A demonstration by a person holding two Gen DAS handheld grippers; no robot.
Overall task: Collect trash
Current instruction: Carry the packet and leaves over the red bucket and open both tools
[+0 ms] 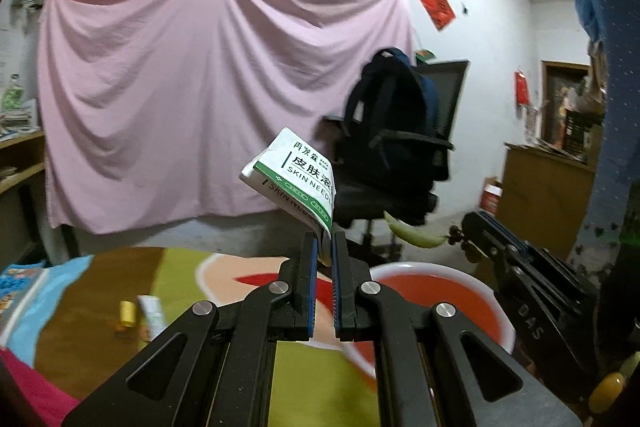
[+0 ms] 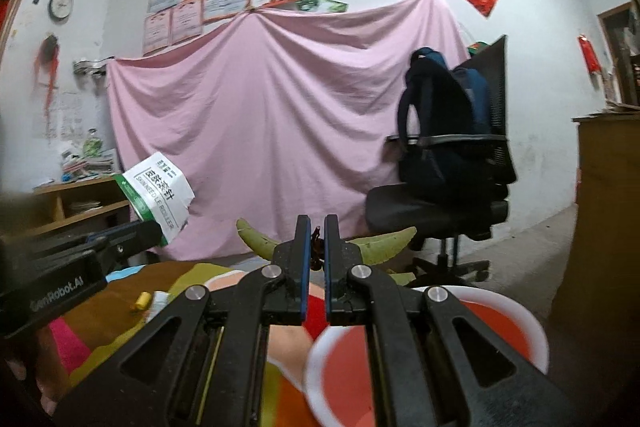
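My left gripper (image 1: 327, 241) is shut on the corner of a white and green "SKIN NEEDLE" carton (image 1: 296, 175), which it holds up in the air. The right wrist view shows that same carton (image 2: 160, 195) at the left. My right gripper (image 2: 317, 227) is shut on the dark stem of a greenish banana peel (image 2: 384, 245), whose flaps spread to both sides. The left wrist view has this peel (image 1: 416, 235) hanging from the right gripper (image 1: 466, 231). A red basin with a white rim (image 1: 452, 295) sits just below both grippers; in the right wrist view this basin (image 2: 492, 327) is at the lower right.
A colourful cloth (image 1: 180, 267) covers the surface, with a small yellow roll (image 1: 128, 313) and a white tube (image 1: 152, 311) on it. Beyond stand an office chair with a dark backpack (image 1: 392, 131), a pink sheet (image 1: 180, 87) on the wall, and a wooden cabinet (image 1: 544, 199).
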